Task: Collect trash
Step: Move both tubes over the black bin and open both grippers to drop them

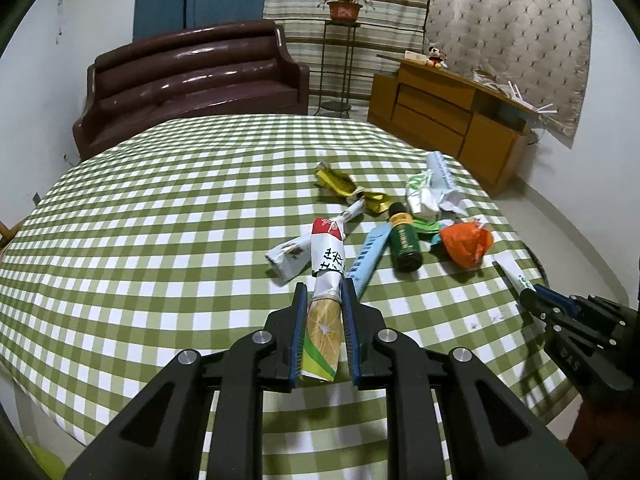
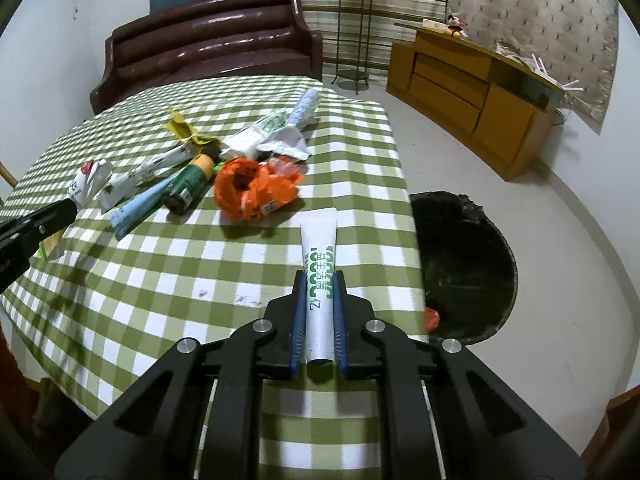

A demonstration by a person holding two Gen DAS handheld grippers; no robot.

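Green-checked cloth covers the bench point(image 1: 160, 220). From the left wrist, the left claw point(image 1: 324, 292) pinches a crumpled paper wrapper point(image 1: 326, 280) just above the cloth, near a dark green bottle point(image 1: 404, 240) and an orange bag point(image 1: 466, 242). From the right wrist, the right claw point(image 2: 320, 284) is clamped on a white tube point(image 2: 320, 276) at the bench edge, beside a black bin point(image 2: 464, 264) on the floor.

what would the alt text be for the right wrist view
The right tool is shut on a white tube with green print, above a table with a green checked cloth. A black bin stands on the floor to the right; more trash, including an orange bag, lies further back.
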